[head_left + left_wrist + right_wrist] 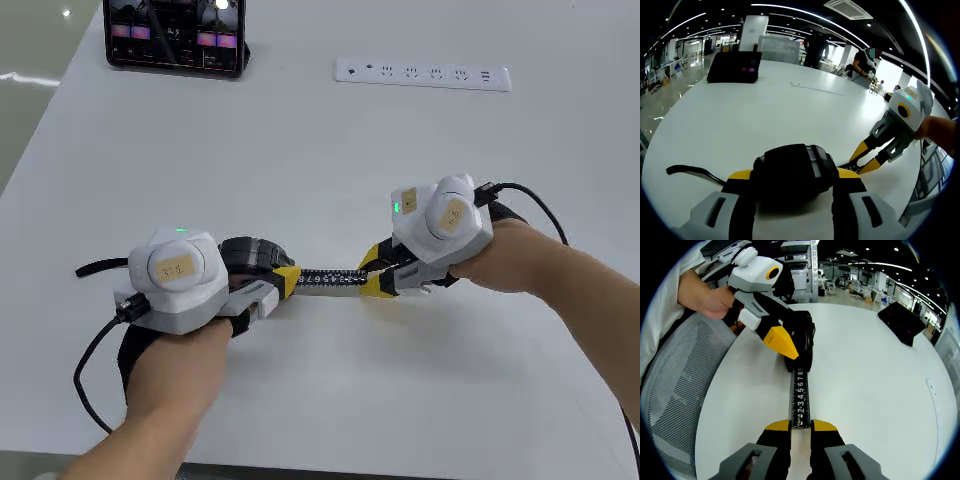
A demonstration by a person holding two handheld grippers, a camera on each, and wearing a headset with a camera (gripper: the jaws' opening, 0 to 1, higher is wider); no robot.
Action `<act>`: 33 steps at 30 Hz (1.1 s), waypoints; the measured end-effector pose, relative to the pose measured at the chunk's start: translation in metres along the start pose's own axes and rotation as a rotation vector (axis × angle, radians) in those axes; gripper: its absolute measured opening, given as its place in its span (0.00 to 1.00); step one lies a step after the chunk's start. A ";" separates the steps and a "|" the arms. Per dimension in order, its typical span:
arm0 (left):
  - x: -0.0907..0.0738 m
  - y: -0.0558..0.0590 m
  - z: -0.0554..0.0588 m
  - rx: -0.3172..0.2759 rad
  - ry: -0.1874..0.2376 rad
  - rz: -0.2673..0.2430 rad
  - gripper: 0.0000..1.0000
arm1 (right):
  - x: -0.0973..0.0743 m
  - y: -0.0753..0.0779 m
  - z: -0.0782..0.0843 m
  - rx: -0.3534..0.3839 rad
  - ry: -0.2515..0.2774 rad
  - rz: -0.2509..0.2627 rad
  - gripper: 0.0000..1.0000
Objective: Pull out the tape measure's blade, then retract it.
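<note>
The left gripper (268,285) clamps the tape measure (250,257) on the table (300,150). From it the blade (328,278) runs toward 3 o'clock to the right gripper (378,277), which is closed on its tip, apparently at the hook.

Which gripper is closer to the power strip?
Right. The right gripper, pinching the blade, sits on the person's side of the power strip, almost straight across. The left gripper, holding the tape measure, is farther off to its left.

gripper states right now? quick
Left gripper: shut on the tape measure case.
Right gripper: shut on the blade.
</note>
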State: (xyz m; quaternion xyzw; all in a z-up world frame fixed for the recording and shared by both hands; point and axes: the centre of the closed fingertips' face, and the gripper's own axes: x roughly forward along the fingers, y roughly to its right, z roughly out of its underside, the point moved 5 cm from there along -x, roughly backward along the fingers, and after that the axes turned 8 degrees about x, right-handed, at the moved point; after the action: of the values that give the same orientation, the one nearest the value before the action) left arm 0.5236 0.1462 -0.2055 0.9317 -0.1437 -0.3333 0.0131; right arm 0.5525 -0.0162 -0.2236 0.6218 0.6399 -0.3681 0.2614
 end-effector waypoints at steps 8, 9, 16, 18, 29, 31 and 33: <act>-0.001 0.000 0.000 -0.001 0.000 0.001 0.57 | 0.006 -0.001 -0.006 0.004 0.014 -0.003 0.10; -0.001 0.000 0.000 -0.001 0.000 0.001 0.57 | 0.007 -0.001 -0.006 0.002 0.015 -0.003 0.10; -0.001 0.000 0.000 -0.002 0.001 0.001 0.57 | 0.012 -0.002 -0.012 0.001 0.024 -0.004 0.10; -0.001 0.000 0.000 -0.001 0.001 0.001 0.57 | 0.014 -0.002 -0.014 0.004 0.028 -0.006 0.10; 0.001 -0.002 0.001 0.000 -0.001 0.002 0.57 | 0.023 -0.004 -0.022 0.009 0.043 -0.012 0.11; 0.001 -0.001 0.001 -0.001 -0.001 0.001 0.57 | 0.024 -0.004 -0.023 0.009 0.046 -0.013 0.11; 0.001 -0.001 0.001 0.000 -0.001 0.000 0.57 | 0.025 -0.004 -0.024 0.008 0.048 -0.014 0.11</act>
State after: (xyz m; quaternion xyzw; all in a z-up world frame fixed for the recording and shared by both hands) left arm 0.5240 0.1470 -0.2073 0.9315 -0.1439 -0.3337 0.0132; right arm 0.5490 0.0188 -0.2287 0.6270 0.6488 -0.3576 0.2410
